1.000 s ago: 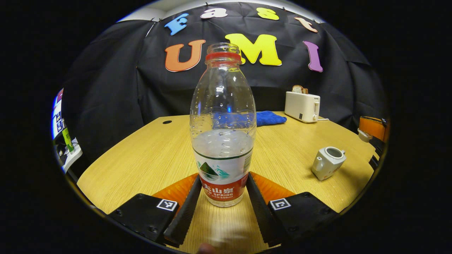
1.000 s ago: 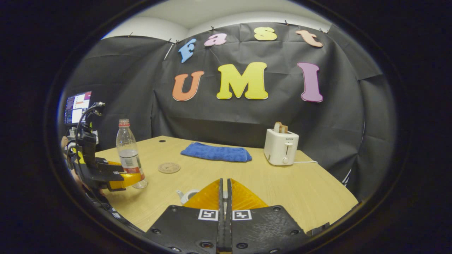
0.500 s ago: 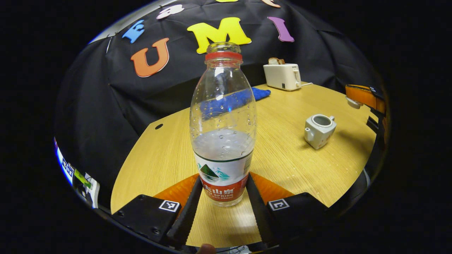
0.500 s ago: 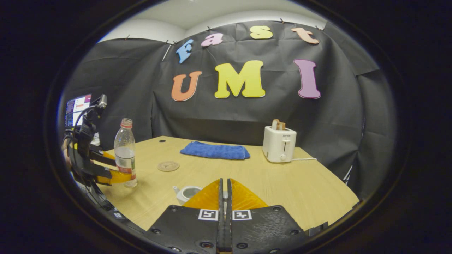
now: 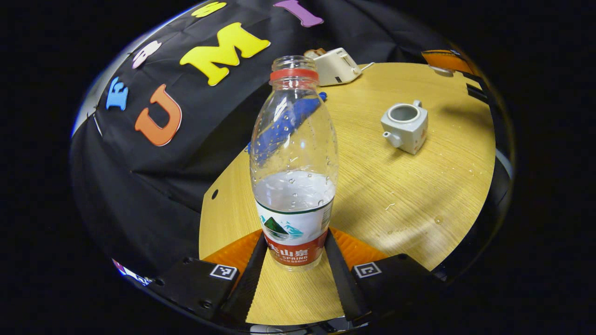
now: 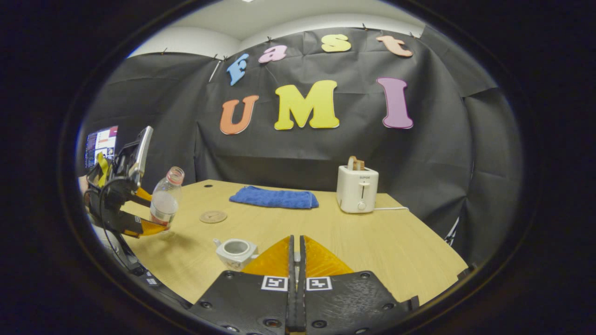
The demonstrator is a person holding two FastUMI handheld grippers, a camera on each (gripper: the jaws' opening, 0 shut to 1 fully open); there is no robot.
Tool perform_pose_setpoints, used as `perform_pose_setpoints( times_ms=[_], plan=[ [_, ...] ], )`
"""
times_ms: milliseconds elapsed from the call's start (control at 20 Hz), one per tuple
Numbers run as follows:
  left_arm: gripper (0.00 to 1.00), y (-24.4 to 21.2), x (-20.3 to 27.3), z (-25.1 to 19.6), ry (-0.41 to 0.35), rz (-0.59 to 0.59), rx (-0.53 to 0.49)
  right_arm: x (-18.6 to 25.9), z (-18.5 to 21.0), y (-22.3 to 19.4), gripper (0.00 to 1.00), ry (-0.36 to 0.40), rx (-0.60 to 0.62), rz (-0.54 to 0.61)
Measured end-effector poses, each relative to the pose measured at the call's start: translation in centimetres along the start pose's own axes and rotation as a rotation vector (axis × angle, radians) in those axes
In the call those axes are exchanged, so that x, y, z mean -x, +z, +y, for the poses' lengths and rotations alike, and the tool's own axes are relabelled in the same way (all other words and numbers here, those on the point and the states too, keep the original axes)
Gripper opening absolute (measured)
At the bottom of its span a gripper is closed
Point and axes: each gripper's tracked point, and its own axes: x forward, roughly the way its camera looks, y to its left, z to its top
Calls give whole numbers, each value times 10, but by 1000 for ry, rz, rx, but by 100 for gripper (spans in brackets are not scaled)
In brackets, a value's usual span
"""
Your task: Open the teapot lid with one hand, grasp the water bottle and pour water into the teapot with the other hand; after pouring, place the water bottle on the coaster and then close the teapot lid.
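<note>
Bottle status first: your left gripper (image 5: pixel 293 253) has both fingers pressed against the labelled lower part of the water bottle (image 5: pixel 294 163), one on each side, and the bottle is uncapped with water filling roughly its lower half. In the right gripper view the same water bottle (image 6: pixel 165 200) is off the table (image 6: pixel 372 242) and tilted, its long axis leaning so that the open neck points up and toward the table's middle, while the base sits low in your left gripper (image 6: pixel 139 223) near the table's left edge.

Your teapot (image 5: pixel 405 125) stands upright on the wood with its lid off and the round opening facing up. In the left gripper view its spout points toward the lower left of that picture, and it sits well apart from the bottle. In the right gripper view the teapot (image 6: pixel 235 251) is just ahead and left of your right gripper (image 6: pixel 296 260), spout toward the left.

Your right gripper has its fingers drawn together, with only a thin slit between them. A small pale object seems to sit in that slit, possibly the lid, but the view is too poor to confirm.

Coaster (image 6: pixel 213 217): it lies flat on the table between the bottle and the blue cloth (image 6: pixel 274 197), bare. A white toaster (image 6: pixel 357 188) stands farther right, near the booth wall.
</note>
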Motion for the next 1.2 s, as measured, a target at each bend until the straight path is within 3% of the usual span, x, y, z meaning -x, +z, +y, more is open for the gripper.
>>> perform_pose_setpoints(
  times_ms=[450, 850, 1200],
  plan=[
    [76, 32, -1, 0, 104, 57, -406, 7, -23, -13, 0, -11, -25, 10],
    [75, 40, -3, -12, 87, 141, -612, 16, -39, -17, 0, -25, -38, 6],
    [75, 51, -7, 16, 186, 198, -731, 18, -47, -19, 0, -30, -51, 7]
  ],
)
